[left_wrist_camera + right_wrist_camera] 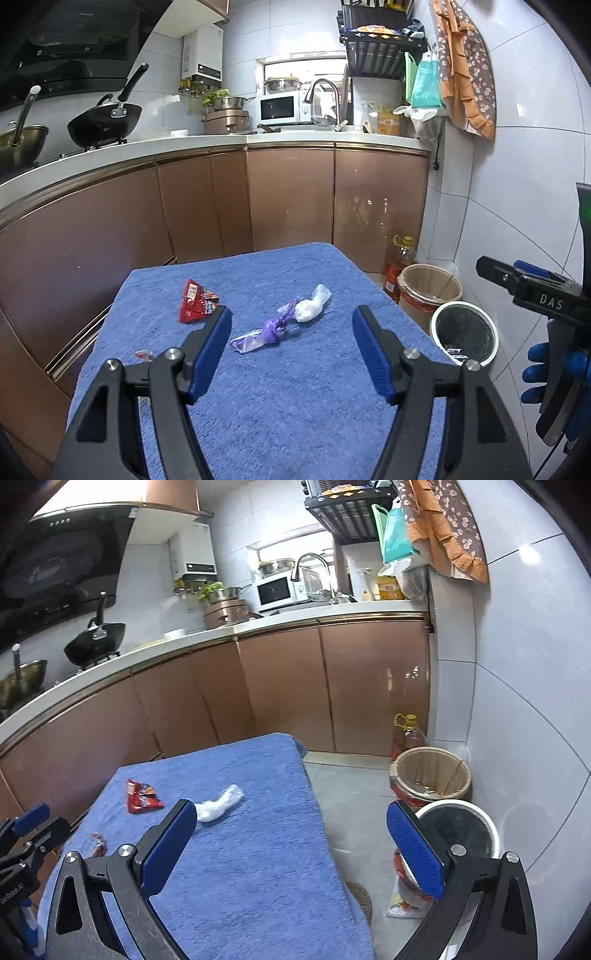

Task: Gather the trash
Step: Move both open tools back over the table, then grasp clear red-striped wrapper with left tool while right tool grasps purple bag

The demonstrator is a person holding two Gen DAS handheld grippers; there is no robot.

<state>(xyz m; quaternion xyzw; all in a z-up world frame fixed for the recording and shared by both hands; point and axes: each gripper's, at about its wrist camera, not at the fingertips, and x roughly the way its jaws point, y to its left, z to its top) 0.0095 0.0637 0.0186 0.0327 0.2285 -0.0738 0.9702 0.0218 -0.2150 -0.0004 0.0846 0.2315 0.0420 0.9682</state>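
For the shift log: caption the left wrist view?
Open left gripper above purple wrapper on blue towel; white bin alongside.

A table draped in a blue towel point(280, 387) carries a red snack wrapper point(196, 301), a twisted purple wrapper point(263, 331), a crumpled clear plastic bag point(312, 304) touching it, and a small red candy wrapper point(144, 355) near the left edge.

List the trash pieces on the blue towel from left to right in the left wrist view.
small red candy wrapper → red snack packet → purple wrapper → clear plastic bag
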